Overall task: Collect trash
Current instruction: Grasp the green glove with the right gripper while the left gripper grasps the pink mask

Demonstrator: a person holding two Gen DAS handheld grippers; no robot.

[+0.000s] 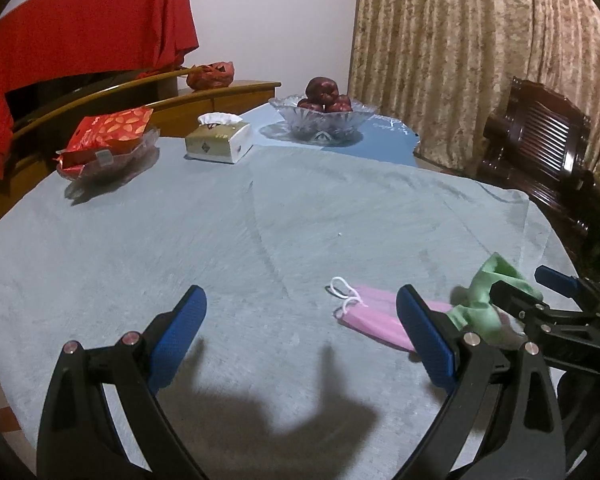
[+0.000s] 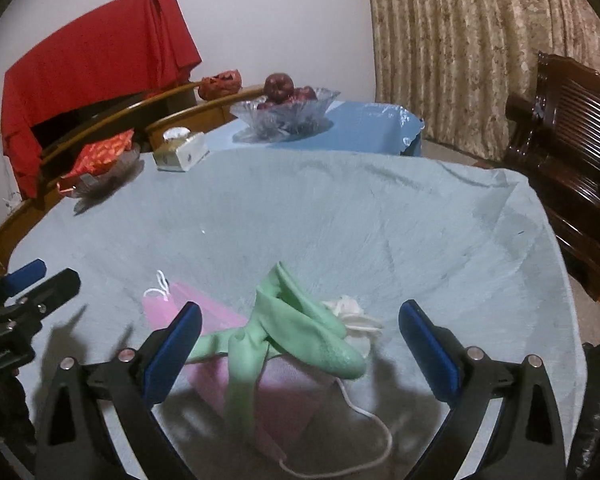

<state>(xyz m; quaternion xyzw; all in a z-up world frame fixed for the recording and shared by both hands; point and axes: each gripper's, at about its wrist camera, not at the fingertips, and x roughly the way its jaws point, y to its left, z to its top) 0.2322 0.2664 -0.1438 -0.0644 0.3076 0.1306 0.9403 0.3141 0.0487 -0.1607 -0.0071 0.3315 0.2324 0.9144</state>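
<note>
Right wrist view is showing the right gripper (image 2: 300, 340) gaping wide over a green glove (image 2: 300, 332) lying across a pink mask (image 2: 220, 320), while the left gripper (image 1: 300, 328) is hovering wide open beside them

The left gripper (image 1: 302, 312) is held low and level, its two blue-padded fingers (image 1: 178, 338) spread wide with nothing between them; its own camera shows the black linkage arms and silver pivot pins at the frame's bottom. The right gripper (image 2: 300, 326) is likewise spread wide, its blue pads (image 2: 428, 346) set well apart and clasping nothing. Each unit appears in the other's view: the right gripper's tips enter at the right edge of the left camera, and the left gripper's tips enter at the left edge of the right camera, placing the two side by side.
</note>
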